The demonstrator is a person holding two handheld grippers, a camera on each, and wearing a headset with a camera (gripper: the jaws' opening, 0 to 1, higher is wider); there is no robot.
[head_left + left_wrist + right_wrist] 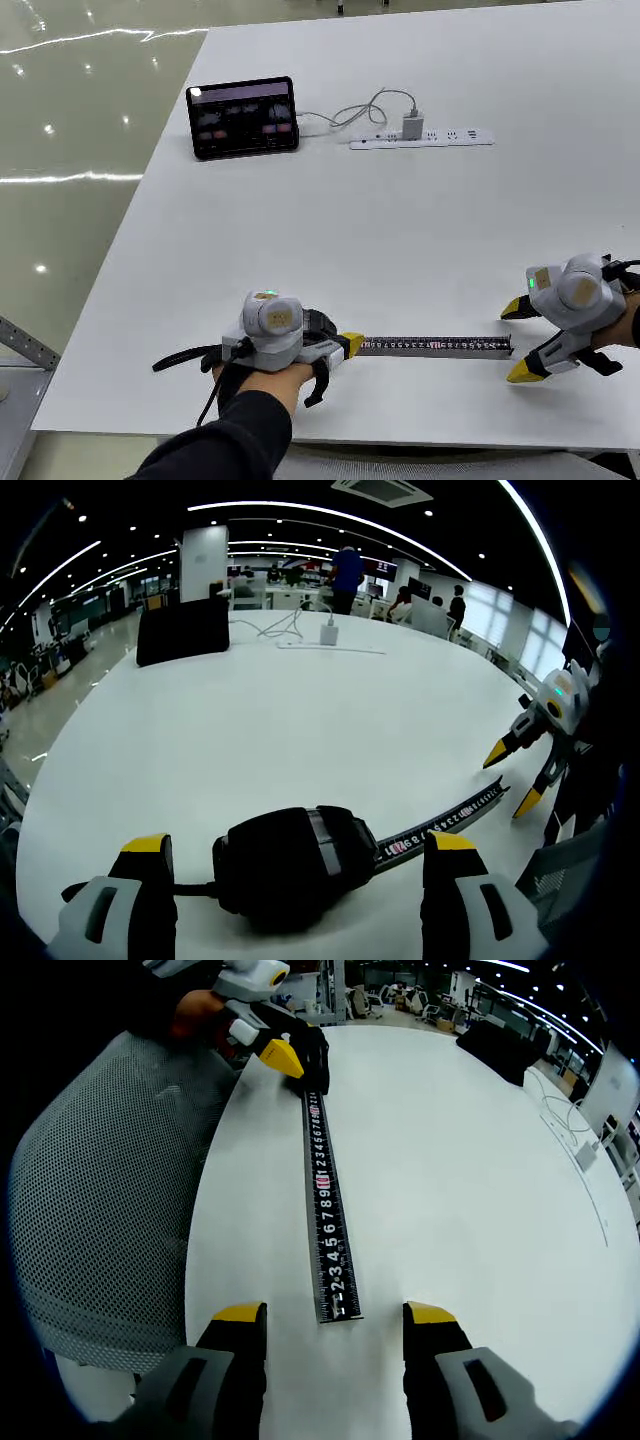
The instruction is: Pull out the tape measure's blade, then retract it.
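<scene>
Dark tablet (243, 117) (screen lit), white power strip (460, 136), charger (413, 127), mesh chair (100, 1190)

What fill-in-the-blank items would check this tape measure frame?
The left gripper has its jaws either side of the black ___ of the tape measure.
The blade lies pulled out on the white table with its numbers facing ___.
The right gripper is ___, the blade's end lying ungripped between its jaws.
Beyond, a tablet stands beside a white ___ holding a charger.
Missing: case; up; open; power strip.
</scene>
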